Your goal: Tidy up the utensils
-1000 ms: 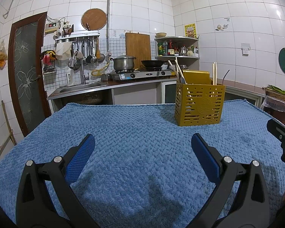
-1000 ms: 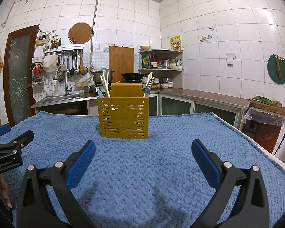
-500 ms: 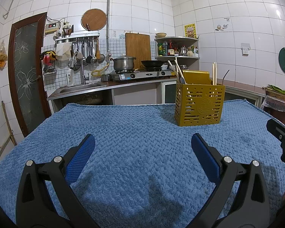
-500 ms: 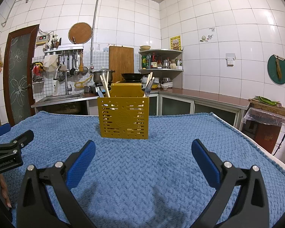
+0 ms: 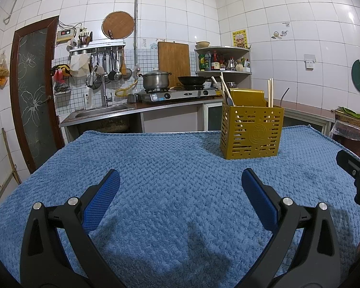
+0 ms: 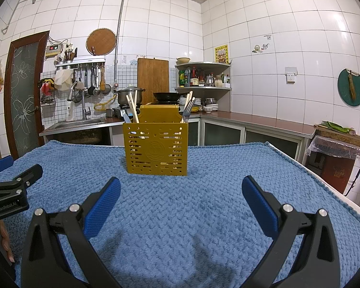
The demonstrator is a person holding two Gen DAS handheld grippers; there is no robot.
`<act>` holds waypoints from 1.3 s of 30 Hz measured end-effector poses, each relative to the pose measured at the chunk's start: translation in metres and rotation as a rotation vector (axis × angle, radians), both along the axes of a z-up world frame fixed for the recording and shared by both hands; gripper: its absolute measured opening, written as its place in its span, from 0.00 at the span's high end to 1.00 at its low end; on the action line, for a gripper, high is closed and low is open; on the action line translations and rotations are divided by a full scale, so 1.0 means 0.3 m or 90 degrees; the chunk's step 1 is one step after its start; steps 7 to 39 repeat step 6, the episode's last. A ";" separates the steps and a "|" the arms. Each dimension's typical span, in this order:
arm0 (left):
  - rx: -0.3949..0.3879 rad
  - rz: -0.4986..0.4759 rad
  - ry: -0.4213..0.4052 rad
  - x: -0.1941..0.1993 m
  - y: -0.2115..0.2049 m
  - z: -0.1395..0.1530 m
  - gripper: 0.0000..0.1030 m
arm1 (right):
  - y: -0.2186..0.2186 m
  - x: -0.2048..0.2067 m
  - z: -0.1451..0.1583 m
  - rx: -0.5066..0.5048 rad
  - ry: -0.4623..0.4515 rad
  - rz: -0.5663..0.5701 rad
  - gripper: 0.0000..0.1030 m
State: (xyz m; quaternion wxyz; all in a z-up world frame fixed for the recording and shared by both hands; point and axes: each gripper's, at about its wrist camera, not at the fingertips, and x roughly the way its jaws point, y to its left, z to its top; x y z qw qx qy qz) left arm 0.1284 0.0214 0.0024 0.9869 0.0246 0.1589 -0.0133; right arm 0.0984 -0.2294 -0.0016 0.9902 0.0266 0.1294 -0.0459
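A yellow perforated utensil holder (image 5: 251,133) (image 6: 156,150) stands upright on the blue towel-covered table (image 5: 168,180) (image 6: 204,192). Chopsticks (image 6: 132,109), a fork (image 6: 187,114) and a spoon handle poke out of its top. My left gripper (image 5: 180,184) hovers open over the towel, well short of the holder and to its left, nothing between its blue pads. My right gripper (image 6: 181,187) is open too, empty, facing the holder from close in front. Each gripper's tip shows at the edge of the other's view.
Behind the table runs a kitchen counter with a sink (image 5: 100,111), a gas stove with a pot (image 5: 156,80) and a wok (image 5: 192,79). A corner shelf (image 6: 204,76) holds bottles. The table's right edge (image 6: 324,184) drops beside a plastic-covered crate (image 6: 338,153).
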 end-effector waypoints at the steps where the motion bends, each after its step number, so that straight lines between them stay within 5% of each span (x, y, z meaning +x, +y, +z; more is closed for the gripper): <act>1: 0.000 -0.001 0.000 0.001 0.000 0.003 0.05 | 0.001 0.000 0.000 0.000 0.000 0.000 0.04; 39: 0.000 -0.001 0.002 0.005 -0.002 0.009 0.05 | -0.001 0.000 0.000 0.000 0.000 0.000 0.04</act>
